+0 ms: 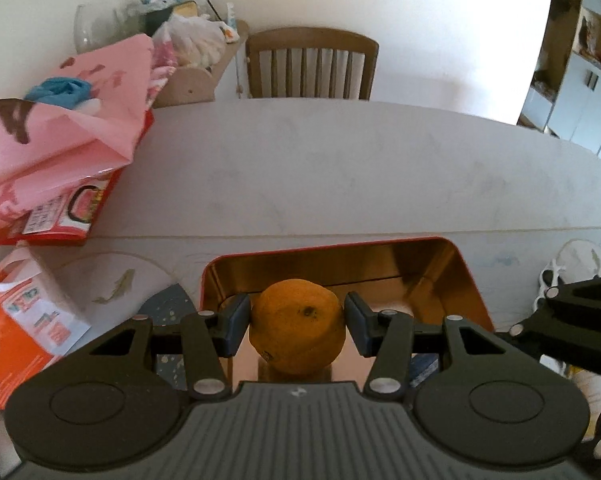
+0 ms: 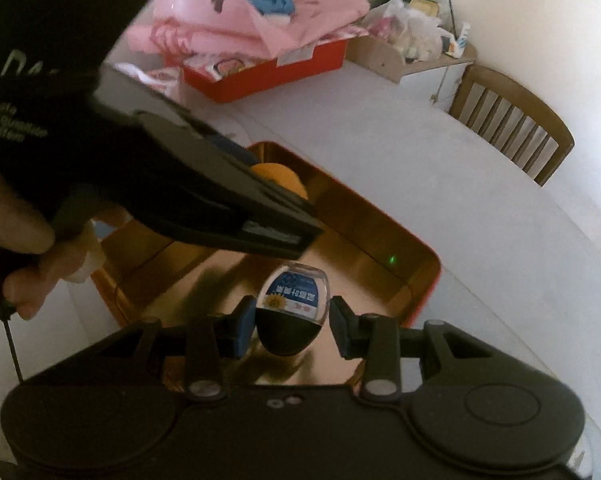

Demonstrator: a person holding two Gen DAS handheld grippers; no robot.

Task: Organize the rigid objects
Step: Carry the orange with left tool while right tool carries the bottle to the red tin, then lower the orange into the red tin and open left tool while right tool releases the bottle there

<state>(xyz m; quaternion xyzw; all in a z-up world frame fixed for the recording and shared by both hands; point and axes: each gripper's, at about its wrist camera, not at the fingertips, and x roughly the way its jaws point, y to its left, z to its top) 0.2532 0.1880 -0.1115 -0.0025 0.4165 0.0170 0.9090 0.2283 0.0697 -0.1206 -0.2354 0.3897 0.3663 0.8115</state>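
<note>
A: Starting on the left, the left gripper (image 1: pixel 296 322) is squeezing an orange (image 1: pixel 297 326) between both pads, jaws about half open around it. It's hanging over the near end of the gold tin (image 1: pixel 466 280), which is sitting on the grey table (image 1: pixel 340 168). Pink bags (image 1: pixel 72 120) are piling up on a red box (image 1: pixel 82 216) off to the far left.

B: And the other side? The right gripper (image 2: pixel 291 322) is carrying a small bottle (image 2: pixel 292 300) with a black cap and blue label, and the pads are sitting close against its sides. It's hovering over the tin's shiny floor too. A hand (image 2: pixel 16 236) is gripping the left tool's handle, and a wooden chair (image 2: pixel 512 120) is standing at the table's far edge.
</note>
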